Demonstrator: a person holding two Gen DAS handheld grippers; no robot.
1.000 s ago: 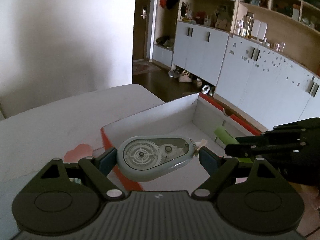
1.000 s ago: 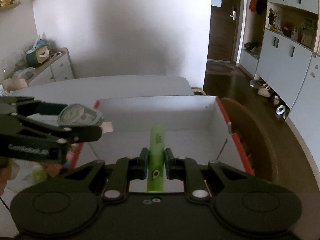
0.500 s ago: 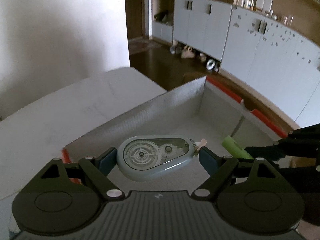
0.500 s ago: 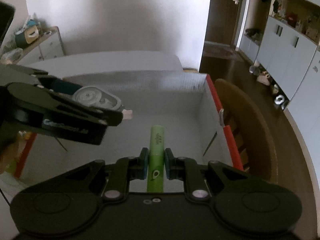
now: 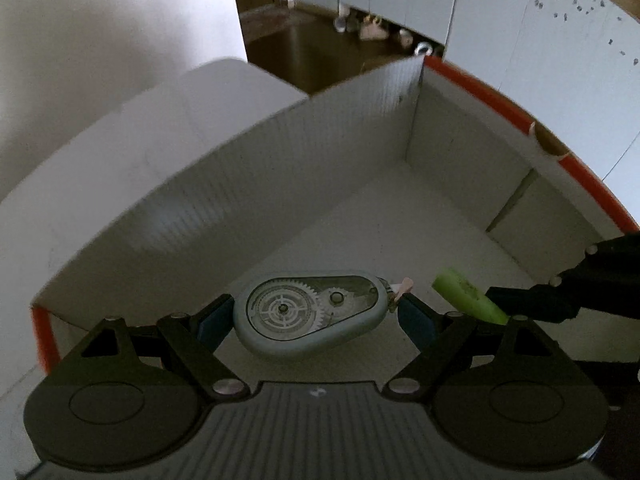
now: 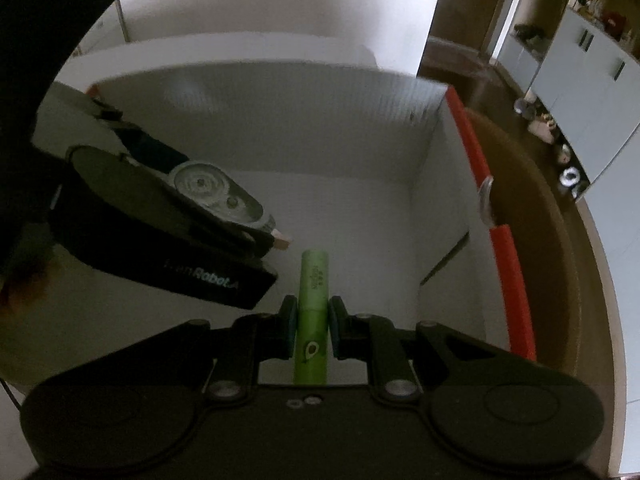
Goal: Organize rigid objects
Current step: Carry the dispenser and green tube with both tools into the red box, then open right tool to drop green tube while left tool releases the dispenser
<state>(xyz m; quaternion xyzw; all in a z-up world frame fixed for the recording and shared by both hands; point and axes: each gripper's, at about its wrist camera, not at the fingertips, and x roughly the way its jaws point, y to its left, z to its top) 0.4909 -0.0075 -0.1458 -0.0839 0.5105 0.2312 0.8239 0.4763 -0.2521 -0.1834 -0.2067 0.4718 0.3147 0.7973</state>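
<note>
Your left tongs (image 5: pixel 314 314) grip the tape roller (image 5: pixel 310 314), your right tongs (image 6: pixel 313 328) pinch the green tube (image 6: pixel 312 320) — both hang above the box (image 5: pixel 280 184) floor, not dropped yet.

The box (image 5: pixel 460 128) sits on the table (image 5: pixel 132 132), its far wall near the table's far edge. Both grippers hang over the box's inside. The left gripper (image 5: pixel 316 314) has the tape dispenser (image 5: pixel 312 314) across its jaws, towards the box's left wall. The right gripper (image 6: pixel 312 330), just to its right, has the tube (image 6: pixel 313 308) pointing at the far wall. A chair (image 6: pixel 532 240) stands beyond the box's right wall.
</note>
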